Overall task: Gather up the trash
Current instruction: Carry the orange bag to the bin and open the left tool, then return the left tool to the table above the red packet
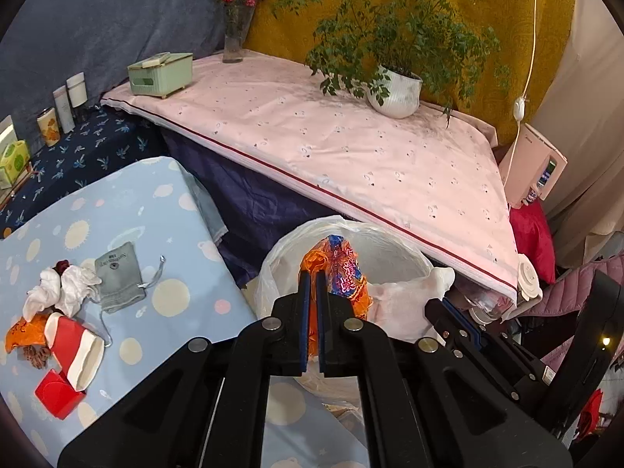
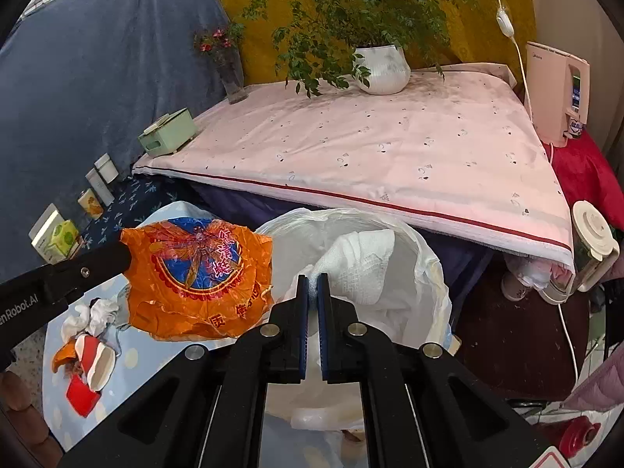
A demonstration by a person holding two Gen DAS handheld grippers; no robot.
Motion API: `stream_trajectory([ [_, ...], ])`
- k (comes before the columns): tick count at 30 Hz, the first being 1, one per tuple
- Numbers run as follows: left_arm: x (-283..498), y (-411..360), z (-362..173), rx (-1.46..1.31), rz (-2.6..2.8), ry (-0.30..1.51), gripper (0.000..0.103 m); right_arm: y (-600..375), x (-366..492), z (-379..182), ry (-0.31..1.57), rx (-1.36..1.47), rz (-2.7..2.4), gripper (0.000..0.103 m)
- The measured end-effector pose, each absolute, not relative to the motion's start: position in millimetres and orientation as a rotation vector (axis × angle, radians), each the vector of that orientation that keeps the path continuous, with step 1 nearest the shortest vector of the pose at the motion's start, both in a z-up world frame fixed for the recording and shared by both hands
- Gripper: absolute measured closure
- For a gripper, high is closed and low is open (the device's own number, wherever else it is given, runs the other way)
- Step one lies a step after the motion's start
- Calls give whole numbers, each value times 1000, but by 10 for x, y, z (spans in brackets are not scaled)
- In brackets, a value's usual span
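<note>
My left gripper (image 1: 313,273) is shut on a crumpled orange and blue wrapper (image 1: 343,273), held over the mouth of a white bag-lined bin (image 1: 280,249). My right gripper (image 2: 312,277) is shut on a white paper towel (image 2: 358,265) above the same bin (image 2: 429,257). In the right wrist view the left gripper's finger (image 2: 117,259) holds the wrapper (image 2: 195,273) at the bin's left. On the blue dotted table (image 1: 156,202) lie a crumpled tissue (image 1: 62,292), a crushed red and white paper cup (image 1: 74,347), a red box (image 1: 58,394) and an orange scrap (image 1: 23,335).
A grey drawstring pouch (image 1: 117,277) lies by the trash pile. Behind the bin stands a pink-covered table (image 1: 351,148) with a potted plant (image 1: 396,93), a green box (image 1: 160,74) and a flower vase (image 1: 234,39). A pink appliance (image 1: 534,167) and a hanging cord are at right.
</note>
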State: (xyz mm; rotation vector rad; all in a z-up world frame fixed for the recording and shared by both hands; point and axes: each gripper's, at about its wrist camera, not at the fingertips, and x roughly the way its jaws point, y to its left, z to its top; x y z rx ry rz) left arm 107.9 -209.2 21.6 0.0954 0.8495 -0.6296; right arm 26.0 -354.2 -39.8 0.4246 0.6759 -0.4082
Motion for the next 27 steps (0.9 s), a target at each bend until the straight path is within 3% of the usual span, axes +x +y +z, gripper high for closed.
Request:
stream_trajectory([
  [2, 1098, -2102, 176, 84, -627, 866, 91, -3556, 260, -422, 677, 424, -423, 92],
  [4, 1125, -2101, 142, 76, -608, 880, 54, -3566, 261, -433, 678, 425, -428, 85],
  [8, 1170, -2065, 92, 68, -588, 887, 55, -3568, 253, -427, 674, 424, -439, 75],
  [17, 1219, -1857, 89, 49, -552, 878, 55, -3428, 293, -352, 668, 399, -425, 66],
  [27, 1281, -1294, 60, -9, -466, 880, 53, -3022, 401, -239, 669, 348, -361, 62],
])
